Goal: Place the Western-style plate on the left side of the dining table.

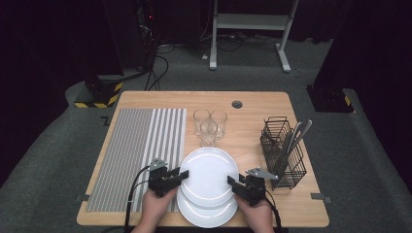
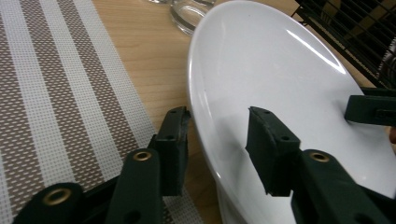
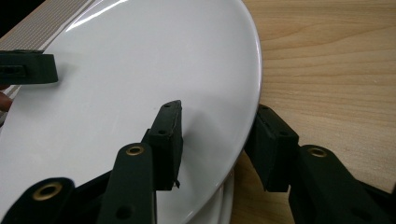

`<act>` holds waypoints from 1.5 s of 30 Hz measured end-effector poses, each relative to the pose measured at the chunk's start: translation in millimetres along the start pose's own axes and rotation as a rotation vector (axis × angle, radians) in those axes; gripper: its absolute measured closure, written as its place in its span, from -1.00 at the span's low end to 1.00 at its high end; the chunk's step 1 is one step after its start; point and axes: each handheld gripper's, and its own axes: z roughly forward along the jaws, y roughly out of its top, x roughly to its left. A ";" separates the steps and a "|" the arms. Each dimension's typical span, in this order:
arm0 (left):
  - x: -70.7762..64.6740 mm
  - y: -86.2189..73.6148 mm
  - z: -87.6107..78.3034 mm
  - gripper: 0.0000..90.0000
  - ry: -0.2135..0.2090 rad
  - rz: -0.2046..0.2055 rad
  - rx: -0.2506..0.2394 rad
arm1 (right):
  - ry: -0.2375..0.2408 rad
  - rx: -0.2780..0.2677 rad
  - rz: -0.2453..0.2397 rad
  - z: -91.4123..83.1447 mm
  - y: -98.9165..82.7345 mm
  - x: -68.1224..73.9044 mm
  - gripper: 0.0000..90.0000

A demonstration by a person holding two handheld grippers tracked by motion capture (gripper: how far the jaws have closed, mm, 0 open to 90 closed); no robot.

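A: Two round white ceramic plates stacked at the near edge of the pale wooden table (image 1: 252,104). Upper plate (image 1: 208,174) sits offset toward the far side over the lower plate (image 1: 206,216).

B: Grippers?

A: Left gripper (image 1: 182,174) at the upper plate's left rim, right gripper (image 1: 232,182) at its right rim. Jaws of both apart, straddling the rim, one above and one below. Cannot tell whether pads actually bite.

B: Risks?

A: Glazed rim, thin hold, likely slip. Uneven lift would tilt it and clack it on the lower plate. Three clear drinking glasses (image 1: 210,125) near the far rim, so a forward push could knock them.

B: View differences?

A: High view gives the stack offset, the grey striped placemat (image 1: 136,155) and the black wire cutlery basket (image 1: 283,155). Right gripper view gives the lower plate's edge under the rim.
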 end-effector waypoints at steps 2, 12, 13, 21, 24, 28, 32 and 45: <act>-1.7 0.0 -1.6 0.20 -0.006 0.002 0.005 | -0.002 -0.001 0.000 0.0 -0.1 0.2 0.26; -15.3 -11.5 -4.8 0.06 0.032 0.064 0.077 | 0.000 -0.003 -0.001 0.2 -0.7 0.9 0.28; -15.8 -13.0 -5.0 0.10 0.024 0.060 0.072 | 0.001 -0.004 -0.001 0.2 -0.8 0.8 0.28; -13.9 -10.8 -6.5 0.27 0.029 0.030 0.044 | 0.000 0.005 0.027 2.5 3.6 -0.7 0.33; -10.5 -7.6 -3.3 0.28 0.024 0.010 0.043 | -0.005 0.004 0.020 5.5 9.8 -1.8 0.35; -8.8 -6.5 2.0 0.28 0.014 -0.031 0.016 | -0.008 -0.004 0.029 8.6 14.9 -3.8 0.38; -5.3 -7.5 1.3 0.28 0.010 0.008 0.018 | 0.005 -0.015 0.034 10.8 14.8 -7.1 0.38; -4.8 -10.7 2.3 0.26 0.007 0.027 -0.011 | 0.053 -0.046 0.032 12.8 9.7 -12.4 0.35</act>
